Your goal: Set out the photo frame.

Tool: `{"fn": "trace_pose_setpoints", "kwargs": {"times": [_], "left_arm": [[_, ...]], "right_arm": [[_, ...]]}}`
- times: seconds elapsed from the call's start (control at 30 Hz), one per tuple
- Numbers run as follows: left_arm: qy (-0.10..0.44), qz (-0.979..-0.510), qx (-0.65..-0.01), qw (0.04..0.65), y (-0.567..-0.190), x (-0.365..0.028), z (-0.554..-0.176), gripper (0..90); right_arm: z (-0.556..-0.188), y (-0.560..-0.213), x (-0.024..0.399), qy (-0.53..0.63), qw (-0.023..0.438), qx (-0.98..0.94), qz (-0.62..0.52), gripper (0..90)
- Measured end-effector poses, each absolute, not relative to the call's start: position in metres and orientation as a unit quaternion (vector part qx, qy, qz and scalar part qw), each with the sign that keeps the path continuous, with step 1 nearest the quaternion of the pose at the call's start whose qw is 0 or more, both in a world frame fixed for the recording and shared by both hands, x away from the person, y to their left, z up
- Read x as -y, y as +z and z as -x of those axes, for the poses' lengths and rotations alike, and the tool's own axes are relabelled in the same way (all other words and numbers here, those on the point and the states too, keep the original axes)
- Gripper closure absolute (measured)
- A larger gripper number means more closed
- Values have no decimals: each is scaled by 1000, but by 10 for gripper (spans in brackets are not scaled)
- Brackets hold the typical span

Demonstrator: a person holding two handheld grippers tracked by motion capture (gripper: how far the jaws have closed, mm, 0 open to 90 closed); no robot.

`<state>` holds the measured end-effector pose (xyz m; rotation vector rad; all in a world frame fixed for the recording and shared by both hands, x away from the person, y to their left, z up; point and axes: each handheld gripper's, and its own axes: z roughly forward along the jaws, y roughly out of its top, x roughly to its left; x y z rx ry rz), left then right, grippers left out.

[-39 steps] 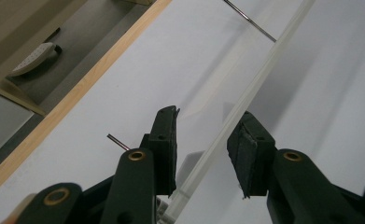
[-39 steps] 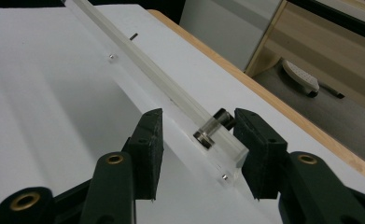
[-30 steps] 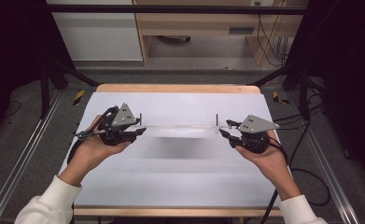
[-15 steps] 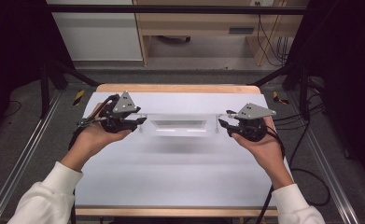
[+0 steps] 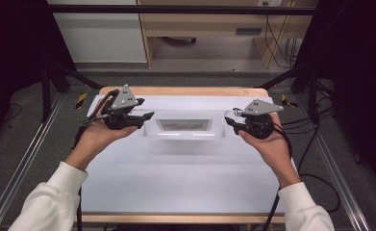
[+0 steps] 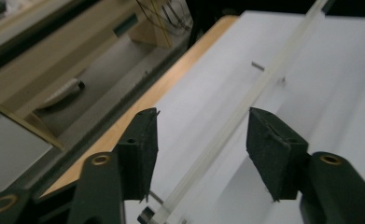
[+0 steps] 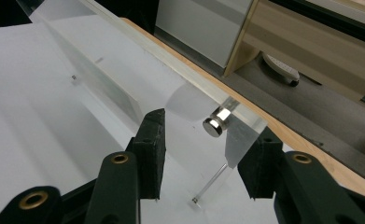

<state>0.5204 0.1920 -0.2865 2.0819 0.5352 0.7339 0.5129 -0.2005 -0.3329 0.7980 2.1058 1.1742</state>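
Observation:
A clear acrylic frame (image 5: pixel 183 126) with a picture in its middle stands upright across the white table (image 5: pixel 185 183), between my two grippers. My left gripper (image 5: pixel 147 115) is at its left end. Its jaws have just been opening and now stand apart, and the frame's thin edge (image 6: pixel 245 107) runs between the pads without touching them. My right gripper (image 5: pixel 226 120) is closed over the frame's right end (image 7: pixel 203 100). One jaw sits on each side of the sheet, just below a round metal stud (image 7: pixel 213 127). A thin pin (image 7: pixel 208 186) slants down under it.
The table's wooden far edge (image 5: pixel 185 91) lies just behind the frame. Past it are a floor, a white cabinet (image 5: pixel 99 33) and a wooden bench (image 5: pixel 214 24). Metal rails (image 5: pixel 22 163) run along both sides, and cables (image 5: pixel 315 130) trail at the right.
Both hands have carried the frame away from me towards the far edge and turned it from flat to upright. The left jaws have spread off it.

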Motion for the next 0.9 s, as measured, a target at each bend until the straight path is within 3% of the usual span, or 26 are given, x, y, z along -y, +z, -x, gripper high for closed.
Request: {"fn": "trace_pose_setpoints", "kwargs": {"times": [0.37,0.57,0.9], "left_arm": [[296,-761,-268,511,-273,-209,-502,259],[291,-758,-287,509,-285,-217,-484,183],[291,-762,-316,486,-321,-235,-461,163]], "right_arm": [[-520,-330,200,439,291,-793,-306,560],[-524,-328,199,440,289,-792,-311,554],[-531,-326,199,442,281,-789,-322,545]]}}
